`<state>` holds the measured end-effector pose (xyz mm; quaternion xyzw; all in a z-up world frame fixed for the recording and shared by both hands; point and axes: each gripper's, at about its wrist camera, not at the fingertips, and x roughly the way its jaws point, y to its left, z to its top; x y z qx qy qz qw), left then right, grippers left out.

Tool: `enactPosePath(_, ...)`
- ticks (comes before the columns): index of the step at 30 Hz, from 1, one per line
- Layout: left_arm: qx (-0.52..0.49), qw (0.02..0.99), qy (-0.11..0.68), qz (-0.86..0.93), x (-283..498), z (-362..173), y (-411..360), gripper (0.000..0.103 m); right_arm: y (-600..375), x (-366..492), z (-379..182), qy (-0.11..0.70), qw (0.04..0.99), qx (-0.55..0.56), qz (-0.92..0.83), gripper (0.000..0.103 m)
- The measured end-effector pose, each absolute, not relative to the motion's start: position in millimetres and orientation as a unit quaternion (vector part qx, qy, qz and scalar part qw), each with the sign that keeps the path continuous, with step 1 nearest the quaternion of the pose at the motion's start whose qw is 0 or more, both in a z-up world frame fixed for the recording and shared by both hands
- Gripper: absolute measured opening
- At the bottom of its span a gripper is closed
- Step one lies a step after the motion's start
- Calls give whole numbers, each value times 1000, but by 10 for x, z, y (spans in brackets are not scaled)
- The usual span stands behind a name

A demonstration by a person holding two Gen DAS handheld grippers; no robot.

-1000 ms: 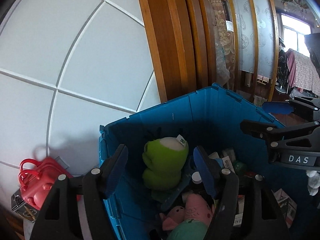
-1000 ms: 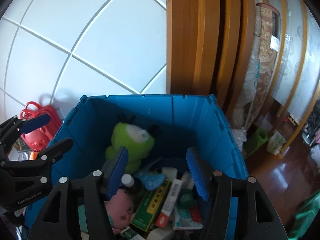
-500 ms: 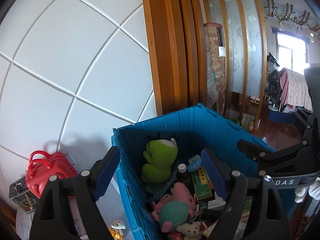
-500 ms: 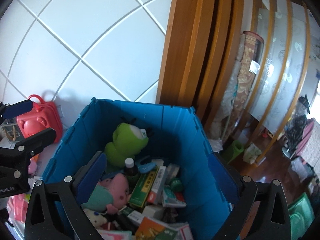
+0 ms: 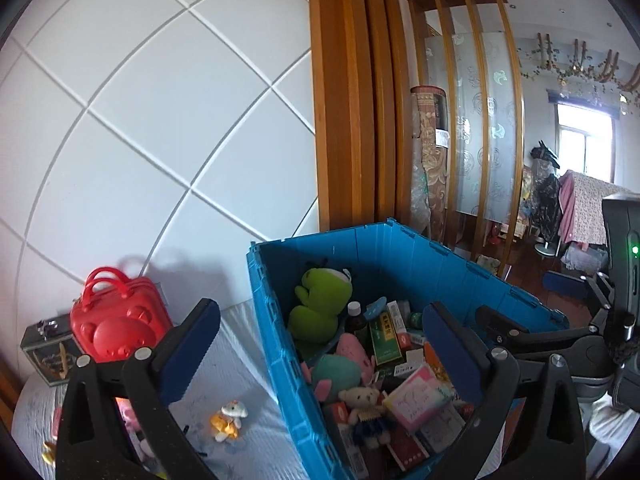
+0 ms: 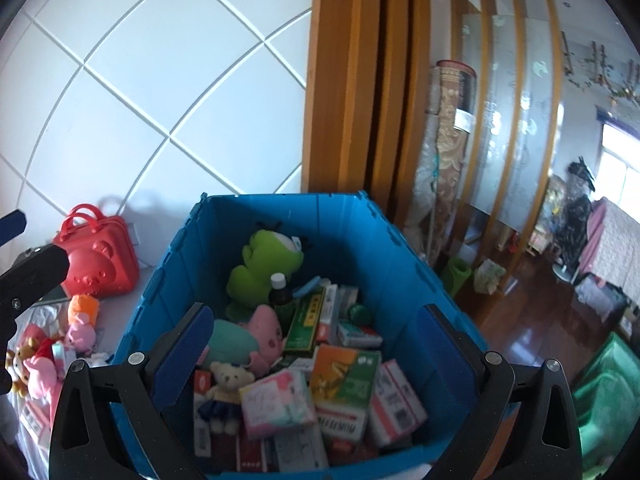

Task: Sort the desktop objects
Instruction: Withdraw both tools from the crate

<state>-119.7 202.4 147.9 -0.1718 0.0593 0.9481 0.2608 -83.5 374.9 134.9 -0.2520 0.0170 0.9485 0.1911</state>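
1. Jaws of the left gripper (image 5: 320, 344) are seen opening wide, with nothing pressed between them; the right gripper (image 6: 310, 340) is spread fully and holds nothing.
2. Medicine boxes (image 6: 346, 376) and a small teddy bear (image 6: 226, 386) are piled inside the blue crate (image 6: 256, 208), beneath both grippers.
3. A green plush (image 6: 264, 266) is propped against the crate's far wall.
4. A red case (image 5: 116, 316) is set on the table (image 5: 244, 360), left of the crate.
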Motion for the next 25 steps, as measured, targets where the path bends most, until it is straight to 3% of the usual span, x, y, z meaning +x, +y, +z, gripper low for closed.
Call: enactPosePath(25,-197,266,42,943,-556,1194,1337,102,3008,-26,1025,35,246,-221,943,103)
